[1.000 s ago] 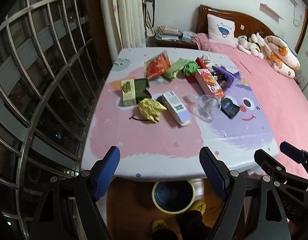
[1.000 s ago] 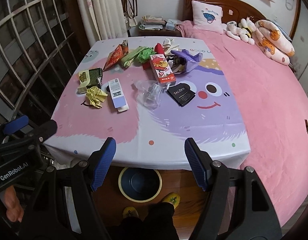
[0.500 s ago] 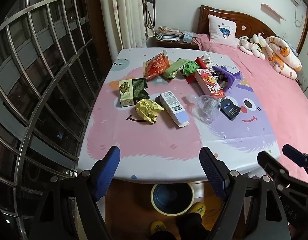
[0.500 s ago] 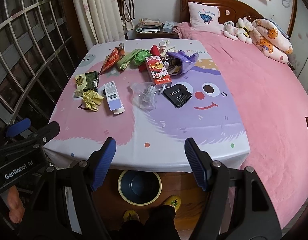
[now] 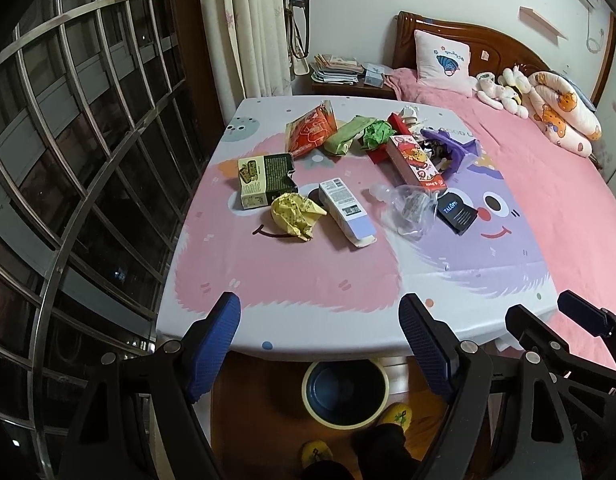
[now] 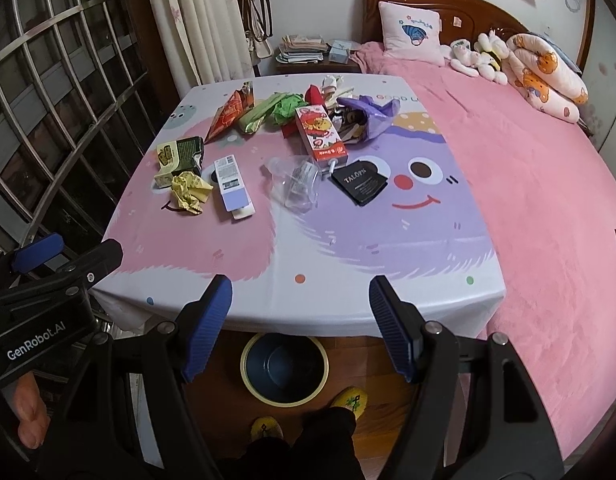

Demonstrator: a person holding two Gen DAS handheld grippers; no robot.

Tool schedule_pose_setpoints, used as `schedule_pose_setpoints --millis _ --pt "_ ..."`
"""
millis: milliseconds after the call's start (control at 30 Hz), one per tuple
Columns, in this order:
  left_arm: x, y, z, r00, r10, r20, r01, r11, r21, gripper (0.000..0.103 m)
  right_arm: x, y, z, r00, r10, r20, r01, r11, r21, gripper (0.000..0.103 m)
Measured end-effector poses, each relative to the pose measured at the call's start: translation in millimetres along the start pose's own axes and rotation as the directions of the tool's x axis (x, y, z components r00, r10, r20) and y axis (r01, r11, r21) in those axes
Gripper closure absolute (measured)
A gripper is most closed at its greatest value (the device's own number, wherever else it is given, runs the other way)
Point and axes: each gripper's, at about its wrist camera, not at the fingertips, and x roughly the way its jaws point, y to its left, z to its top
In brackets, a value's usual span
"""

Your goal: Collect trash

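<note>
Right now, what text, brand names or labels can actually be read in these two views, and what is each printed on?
"GenRobot.AI": on the left gripper's black body, seen from the right wrist view.
"TALOPIS" (last letters uncertain): on the black packet.
"GOOD L...": on the table cover, cut off by its edge.
Red juice carton, white-and-lilac box, green-and-yellow box: print too small to read.
</note>
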Motion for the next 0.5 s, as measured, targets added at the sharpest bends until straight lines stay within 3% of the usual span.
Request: schedule_pose_setpoints --millis 500 --pt "-17.4 9.7 -34.3 1.0 -0.021 0.019 0.02 0.999 0.046 0.02 -16.7 11.0 -36.4 1.0 -0.016 0.005 0.016 1.0 0.015 0.034"
